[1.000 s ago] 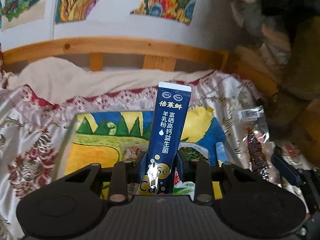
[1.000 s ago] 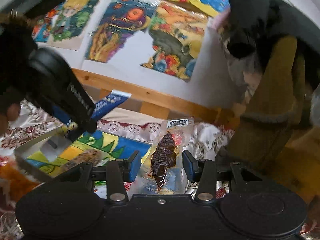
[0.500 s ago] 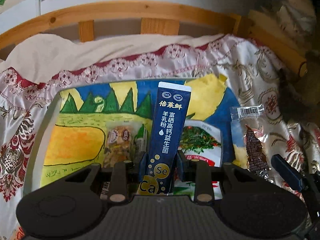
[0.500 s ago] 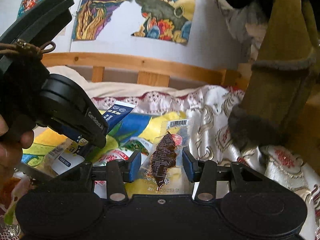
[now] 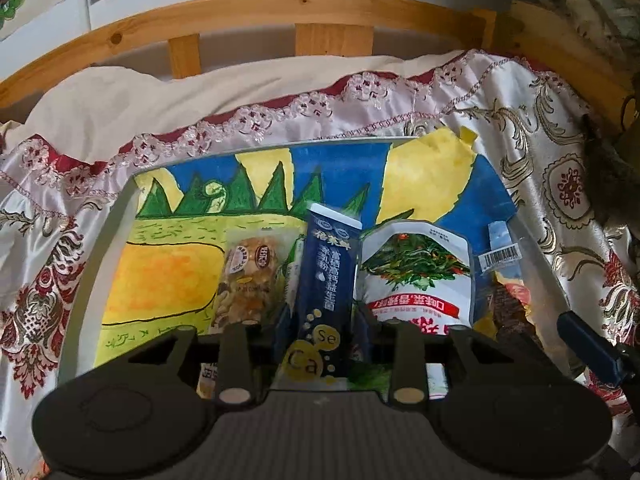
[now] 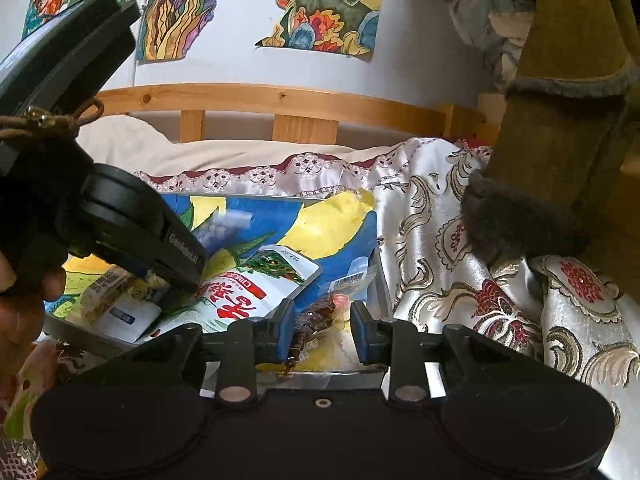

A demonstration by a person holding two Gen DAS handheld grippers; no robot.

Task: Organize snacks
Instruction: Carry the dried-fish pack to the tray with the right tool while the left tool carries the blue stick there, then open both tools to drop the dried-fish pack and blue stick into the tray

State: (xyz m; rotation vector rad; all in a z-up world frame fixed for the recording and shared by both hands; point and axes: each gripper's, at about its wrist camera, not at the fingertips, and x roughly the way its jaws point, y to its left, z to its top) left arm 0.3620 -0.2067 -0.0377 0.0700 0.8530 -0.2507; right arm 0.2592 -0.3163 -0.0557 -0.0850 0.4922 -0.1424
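Observation:
A dark blue stick packet stands between the fingers of my left gripper, blurred and tipping away over the painted tray. The left jaws are opening and the pads no longer press on it. In the right wrist view my right gripper is closing its jaws on a clear pack with a dark brown snack, low at the tray's right wall. That pack's barcode end shows beside one right gripper finger. The left gripper hangs over the tray's middle.
In the tray lie a white pouch printed with greens and a clear bag of nut snacks. A patterned satin cloth surrounds the tray. A wooden rail runs behind, an olive garment hangs at right, and a hand is at left.
Both grippers have sunk toward the tray. The blue packet, upright and gripped before, now tips forward as the left jaws widen. The right jaws have narrowed around the clear pack.

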